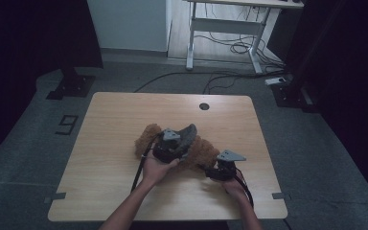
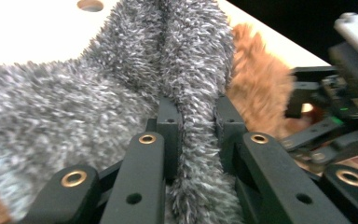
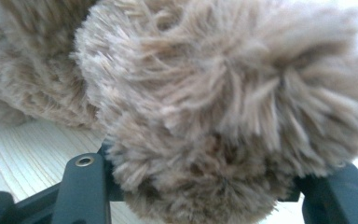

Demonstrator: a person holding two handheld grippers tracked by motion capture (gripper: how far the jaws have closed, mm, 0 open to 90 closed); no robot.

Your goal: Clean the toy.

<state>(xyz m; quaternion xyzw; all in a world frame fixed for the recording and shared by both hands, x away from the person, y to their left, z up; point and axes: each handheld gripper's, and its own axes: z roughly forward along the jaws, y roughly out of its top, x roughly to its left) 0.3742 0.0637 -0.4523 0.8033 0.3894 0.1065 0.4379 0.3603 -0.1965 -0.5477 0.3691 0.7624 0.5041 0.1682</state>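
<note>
A grey fuzzy fabric piece (image 1: 188,132) lies draped over a brown fluffy plush piece (image 1: 149,136) in the middle of the wooden table (image 1: 120,112). My left gripper (image 1: 182,141) is shut on a fold of the grey fabric (image 2: 74,102), which is squeezed between its black jaws (image 2: 198,114). The brown plush (image 2: 257,79) sits just behind it. My right gripper (image 1: 210,166) holds the plush's right end. Brown fur (image 3: 223,102) bulges between that gripper's (image 3: 209,189) two jaws and hides the pads. The right gripper (image 2: 303,116) is also at the right edge of the left gripper view.
A round cable hole (image 1: 204,106) sits near the table's far edge. Behind the table stand a white desk frame (image 1: 223,33) with loose cables on the floor, and dark stand bases (image 1: 71,86) at both sides. Bare tabletop lies to the left and far side.
</note>
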